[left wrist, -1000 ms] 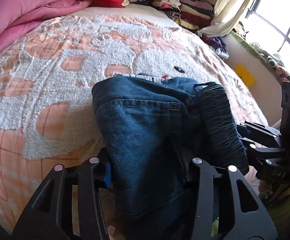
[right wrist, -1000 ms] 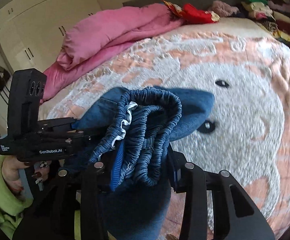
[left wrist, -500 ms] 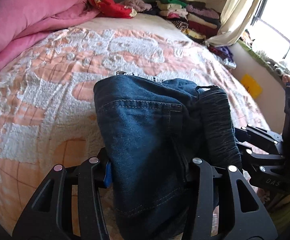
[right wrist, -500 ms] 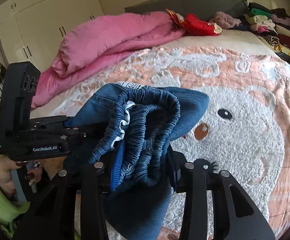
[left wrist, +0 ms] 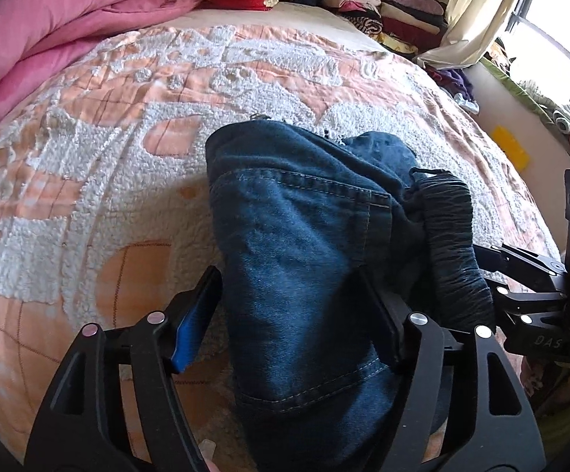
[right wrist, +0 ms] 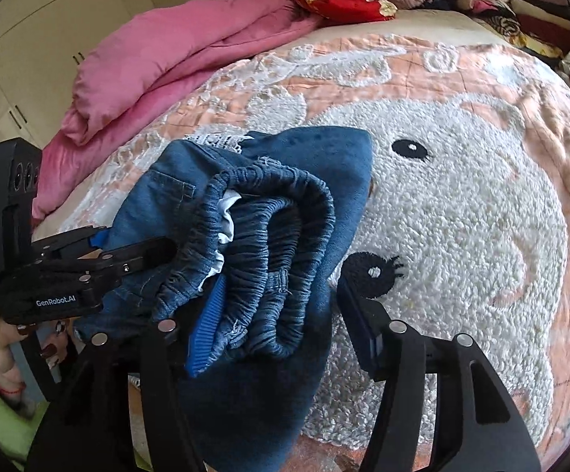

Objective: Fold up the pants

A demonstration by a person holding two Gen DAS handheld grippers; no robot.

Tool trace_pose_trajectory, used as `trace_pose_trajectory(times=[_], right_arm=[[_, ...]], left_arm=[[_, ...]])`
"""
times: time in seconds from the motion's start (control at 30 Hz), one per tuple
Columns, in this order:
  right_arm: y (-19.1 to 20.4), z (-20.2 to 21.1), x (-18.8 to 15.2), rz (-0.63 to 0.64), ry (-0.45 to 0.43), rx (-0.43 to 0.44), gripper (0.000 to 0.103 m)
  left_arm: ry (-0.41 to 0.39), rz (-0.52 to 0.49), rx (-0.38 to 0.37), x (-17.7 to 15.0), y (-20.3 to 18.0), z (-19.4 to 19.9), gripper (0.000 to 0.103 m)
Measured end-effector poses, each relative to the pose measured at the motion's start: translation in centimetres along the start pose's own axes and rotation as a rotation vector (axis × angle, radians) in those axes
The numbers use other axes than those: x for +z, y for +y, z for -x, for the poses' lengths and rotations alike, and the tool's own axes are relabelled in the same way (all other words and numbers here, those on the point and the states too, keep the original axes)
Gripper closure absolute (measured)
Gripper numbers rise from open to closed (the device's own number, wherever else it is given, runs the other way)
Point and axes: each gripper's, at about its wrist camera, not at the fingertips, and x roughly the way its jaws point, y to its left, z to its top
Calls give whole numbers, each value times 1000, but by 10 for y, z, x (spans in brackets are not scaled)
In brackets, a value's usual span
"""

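1. The folded jeans (left wrist: pixel 300 244) lie as a compact bundle near the front edge of the bedspread (left wrist: pixel 100 165), the elastic waistband (right wrist: pixel 261 251) on the right side; I judge the bundle is being set down here, since both grippers flank it.
2. The left gripper (left wrist: pixel 289 306) has jaws open; the denim sits between them, the blue pad (left wrist: pixel 190 326) apart from the cloth.
3. The right gripper (right wrist: pixel 277 314) also stands open around the waistband; its right finger is clear of the fabric.
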Motion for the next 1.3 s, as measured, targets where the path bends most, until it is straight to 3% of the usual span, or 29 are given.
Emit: trace_pose_trajectory(times=[0.43, 0.57, 0.6, 0.63, 0.8, 0.87, 0.93, 0.97, 1.3], right_arm=[[12, 18, -2, 52, -47, -72, 29], [11, 30, -3, 55, -64, -84, 29], [11, 33, -3, 56, -70, -86, 25], [12, 34, -3, 56, -75, -92, 16], [17, 52, -2, 64, -127, -125, 8], [20, 61, -1, 69, -154, -139, 7], [23, 69, -2, 80, -179, -161, 5], [25, 74, -3, 89, -194, -178, 5], [51, 106, -18, 207, -275, -286, 5]], left_arm=[[-19, 1, 9, 1, 0, 10, 41], [-35, 2, 13, -1, 0, 20, 35], [-40, 1, 13, -1, 0, 23, 34], [-45, 1, 13, -2, -1, 26, 33], [-77, 9, 14, -3, -1, 43, 24], [-90, 12, 18, -4, 0, 51, 23], [-105, 17, 23, -5, 0, 59, 18], [-114, 21, 34, -6, 1, 64, 10], [-180, 26, 81, -18, 4, 102, 10]])
